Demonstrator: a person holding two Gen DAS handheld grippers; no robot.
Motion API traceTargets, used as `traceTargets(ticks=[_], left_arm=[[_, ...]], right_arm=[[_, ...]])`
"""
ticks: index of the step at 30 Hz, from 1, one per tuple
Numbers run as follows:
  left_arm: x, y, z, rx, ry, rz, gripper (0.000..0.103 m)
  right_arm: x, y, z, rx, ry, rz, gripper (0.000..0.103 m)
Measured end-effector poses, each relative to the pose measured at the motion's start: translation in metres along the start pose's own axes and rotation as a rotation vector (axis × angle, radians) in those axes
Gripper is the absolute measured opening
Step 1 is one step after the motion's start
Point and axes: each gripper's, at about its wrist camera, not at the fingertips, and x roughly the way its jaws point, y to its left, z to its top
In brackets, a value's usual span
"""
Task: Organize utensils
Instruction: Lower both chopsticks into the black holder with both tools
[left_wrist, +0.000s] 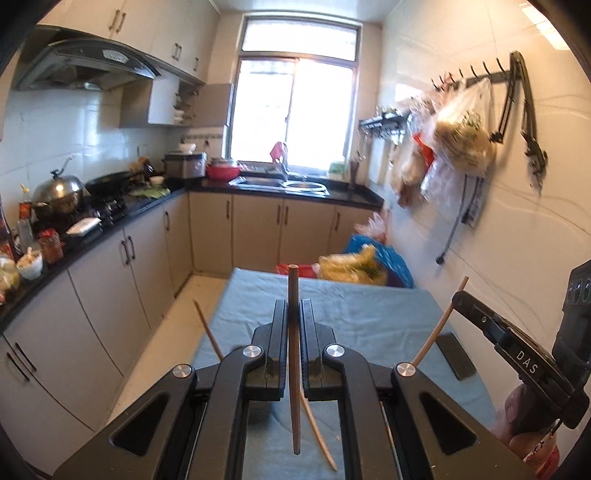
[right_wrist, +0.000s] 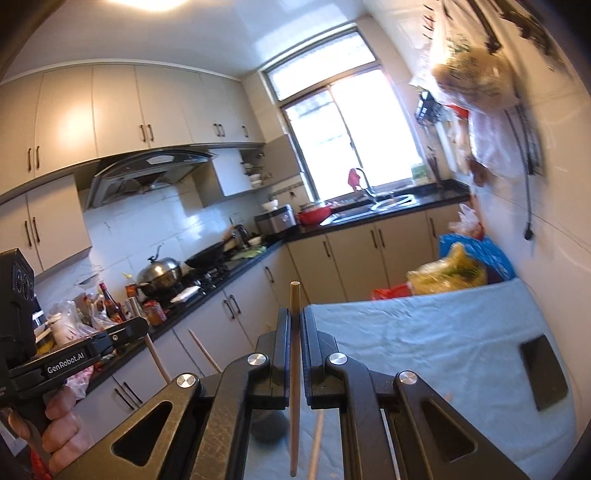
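My left gripper (left_wrist: 294, 302) is shut on a dark brown chopstick (left_wrist: 294, 369) that stands upright between its fingers, above the table with the blue cloth (left_wrist: 369, 314). My right gripper (right_wrist: 294, 310) is shut on a pale wooden chopstick (right_wrist: 294, 387), also upright. Each gripper shows in the other's view: the right gripper (left_wrist: 461, 299) at the right edge with its pale stick (left_wrist: 439, 325), the left gripper (right_wrist: 142, 325) at the left edge with its stick (right_wrist: 151, 343). Two more loose sticks (left_wrist: 208, 328) (left_wrist: 317, 435) slant below the fingers; what they rest in is hidden.
A flat black slab (right_wrist: 543, 371) lies on the cloth near the right wall. Plastic bags (left_wrist: 362, 266) sit on the floor beyond the table and others hang from wall hooks (left_wrist: 461, 136). A crowded counter (left_wrist: 92, 229) with a wok and bottles runs along the left.
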Motion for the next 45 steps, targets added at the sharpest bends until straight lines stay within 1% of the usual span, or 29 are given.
traceTargets(ticks=[8, 13, 15, 17, 19, 21, 28, 34, 45], left_arm=[[0.005, 0.031, 0.033, -0.034, -0.071, 0.055, 0.005], [0.027, 0.057, 0.041, -0.090, -0.084, 0.099, 0.005], [0.037, 0.064, 0.041, -0.112, -0.082, 0.093, 0.005], [0.051, 0.072, 0.037, -0.133, -0.063, 0.097, 0.005], [0.065, 0.080, 0.031, -0.155, -0.043, 0.087, 0.005], [0.075, 0.086, 0.026, -0.168, -0.027, 0.094, 0.005], [0.104, 0.096, 0.002, -0.181, 0.021, 0.093, 0.005], [0.118, 0.097, -0.014, -0.172, 0.054, 0.098, 0.005], [0.126, 0.099, -0.034, -0.149, 0.068, 0.103, 0.005]], right_arm=[[0.038, 0.034, 0.027, -0.015, -0.034, 0.045, 0.005], [0.066, 0.050, 0.034, -0.020, -0.059, 0.040, 0.005], [0.077, 0.055, 0.031, -0.025, -0.059, 0.036, 0.005], [0.089, 0.060, 0.027, -0.035, -0.059, 0.025, 0.005], [0.102, 0.062, 0.023, -0.044, -0.046, 0.023, 0.005], [0.115, 0.063, 0.016, -0.047, -0.029, 0.021, 0.005], [0.142, 0.057, -0.001, -0.062, 0.018, 0.013, 0.005], [0.155, 0.054, -0.014, -0.078, 0.043, 0.002, 0.005], [0.171, 0.044, -0.039, -0.063, 0.110, -0.003, 0.005]])
